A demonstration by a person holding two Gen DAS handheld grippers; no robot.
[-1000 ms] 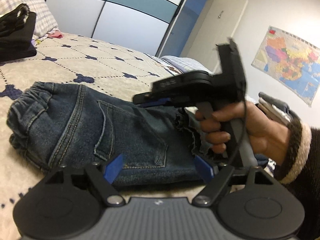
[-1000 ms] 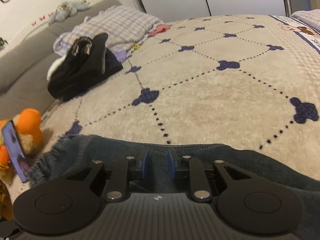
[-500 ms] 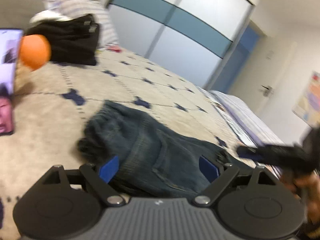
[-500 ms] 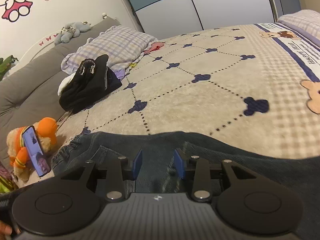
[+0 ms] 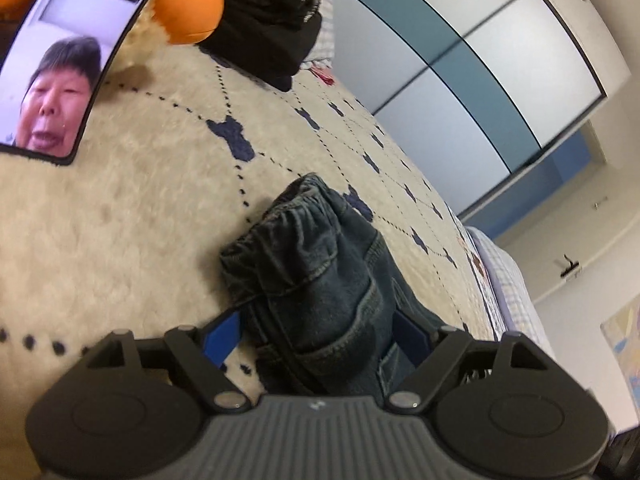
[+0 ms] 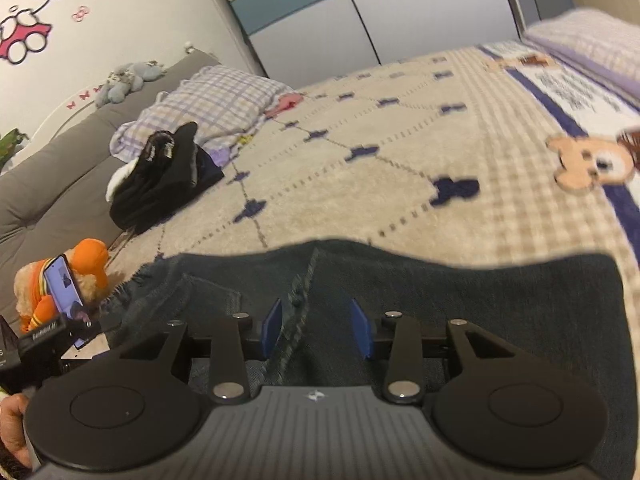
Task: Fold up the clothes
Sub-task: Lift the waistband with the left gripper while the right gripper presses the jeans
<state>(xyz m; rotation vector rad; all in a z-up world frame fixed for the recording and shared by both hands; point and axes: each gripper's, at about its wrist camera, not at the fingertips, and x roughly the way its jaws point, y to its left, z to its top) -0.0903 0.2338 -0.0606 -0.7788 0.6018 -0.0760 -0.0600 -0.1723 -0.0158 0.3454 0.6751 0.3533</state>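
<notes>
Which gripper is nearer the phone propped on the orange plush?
Left. The left gripper sits at the waistband end of the jeans, with the phone looming close ahead. The right gripper is farther along the jeans; the phone is small, far left.

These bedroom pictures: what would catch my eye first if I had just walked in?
Probably the dark blue jeans bunched on the cream quilt, with the left gripper straddling them, jaws open. Next, the lit phone propped against an orange plush toy at the bed's left edge. Then the Hello Kitty sticker on the wall above the grey headboard.
</notes>
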